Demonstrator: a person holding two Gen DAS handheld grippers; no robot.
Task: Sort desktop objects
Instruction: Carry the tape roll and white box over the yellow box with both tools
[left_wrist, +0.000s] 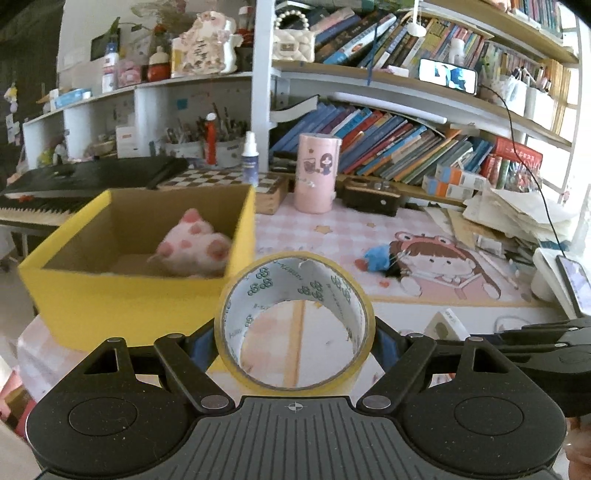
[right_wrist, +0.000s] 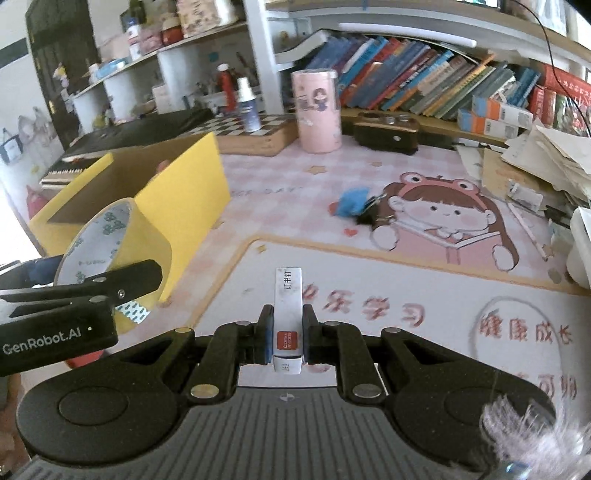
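Note:
My left gripper (left_wrist: 294, 334) is shut on a yellow tape roll (left_wrist: 295, 291) and holds it just right of the yellow cardboard box (left_wrist: 110, 295). A pink spotted plush toy (left_wrist: 192, 247) lies inside the box. My right gripper (right_wrist: 288, 332) is shut on a small white staples box (right_wrist: 289, 314) with a red label, above the desk mat. In the right wrist view the tape roll (right_wrist: 107, 236) and the left gripper's finger (right_wrist: 92, 284) show at the left, beside the yellow box (right_wrist: 177, 199). A blue plush keychain (right_wrist: 352, 206) lies mid-mat; it also shows in the left wrist view (left_wrist: 378, 256).
A pink cylinder (left_wrist: 316, 173), a spray bottle (left_wrist: 250, 158), a checkered board (left_wrist: 221, 179) and a black case (left_wrist: 373, 194) stand at the back. Books fill the shelf. Paper stacks (left_wrist: 517, 218) and a phone (left_wrist: 576, 288) crowd the right. A keyboard (left_wrist: 55, 192) lies far left.

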